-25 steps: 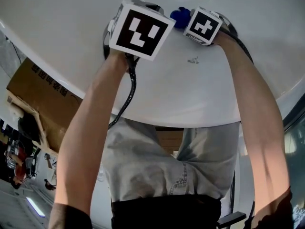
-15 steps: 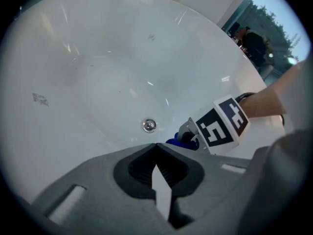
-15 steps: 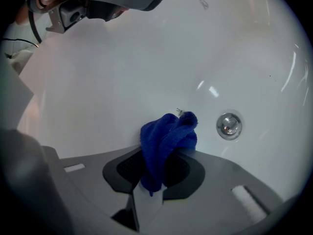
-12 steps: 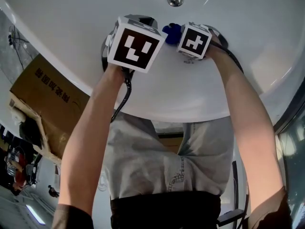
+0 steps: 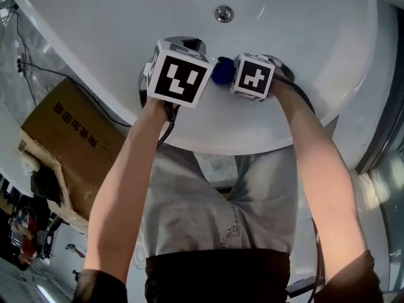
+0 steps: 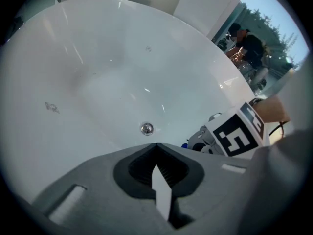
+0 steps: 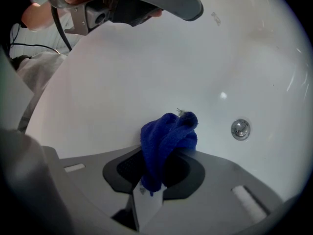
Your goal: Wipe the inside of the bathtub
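Observation:
The white bathtub [image 5: 303, 24] fills the upper head view, its round metal drain [image 5: 223, 13] on the far wall. My right gripper [image 7: 161, 153] is shut on a bunched blue cloth [image 7: 168, 136], which pokes out against the tub's inner wall; the same cloth [image 5: 221, 70] shows between the two marker cubes. The drain [image 7: 240, 129] lies just right of the cloth. My left gripper [image 6: 155, 151] is shut with nothing in it, held over the tub beside the right one [image 6: 230, 136]. The drain [image 6: 146, 128] sits just beyond its tips.
A brown cardboard box [image 5: 69, 137] stands outside the tub at the left, with cables [image 5: 38, 74] trailing along the rim. A person [image 6: 247, 43] stands in the distance behind the tub. A small dark smudge [image 6: 51, 106] marks the tub wall at left.
Both grippers have shifted lower in the head view, drawing back from the drain, the blue cloth still held in the right one. More of the tub shows now.

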Demonstrator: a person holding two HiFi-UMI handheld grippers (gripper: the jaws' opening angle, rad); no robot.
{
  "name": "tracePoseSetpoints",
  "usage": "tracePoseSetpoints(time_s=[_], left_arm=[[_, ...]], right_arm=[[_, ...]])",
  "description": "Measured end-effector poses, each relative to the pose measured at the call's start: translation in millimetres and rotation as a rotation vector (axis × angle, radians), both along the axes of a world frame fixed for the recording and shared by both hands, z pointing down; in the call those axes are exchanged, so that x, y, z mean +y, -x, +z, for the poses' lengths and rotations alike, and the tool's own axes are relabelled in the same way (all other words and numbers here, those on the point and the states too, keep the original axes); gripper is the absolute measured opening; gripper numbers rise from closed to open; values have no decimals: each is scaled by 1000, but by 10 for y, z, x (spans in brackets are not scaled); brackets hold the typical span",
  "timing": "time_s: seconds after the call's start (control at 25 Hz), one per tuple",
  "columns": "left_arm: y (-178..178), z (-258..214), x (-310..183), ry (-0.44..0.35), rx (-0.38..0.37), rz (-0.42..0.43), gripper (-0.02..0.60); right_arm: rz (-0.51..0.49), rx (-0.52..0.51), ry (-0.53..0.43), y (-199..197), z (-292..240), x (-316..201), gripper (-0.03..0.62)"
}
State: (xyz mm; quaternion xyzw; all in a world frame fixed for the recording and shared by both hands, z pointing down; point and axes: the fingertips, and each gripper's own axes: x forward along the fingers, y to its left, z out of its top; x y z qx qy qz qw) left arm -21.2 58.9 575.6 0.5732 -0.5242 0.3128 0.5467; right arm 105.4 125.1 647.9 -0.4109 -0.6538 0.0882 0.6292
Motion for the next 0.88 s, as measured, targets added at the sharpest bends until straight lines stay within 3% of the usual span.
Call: tracePoseSetpoints(time_s=[0.2,0.4,0.88], left_arm=[[17,-136,82,36,-16,3,5],[-23,-242,-38,-22,-10,9,5],[-26,-591,-20,-53,9,5,5]], right_arm=[[7,3,20,-65,-250,100,89],[-9,-24,23,-73,-469,163,89],[-23,1,62,-214,-1108,287,89]])
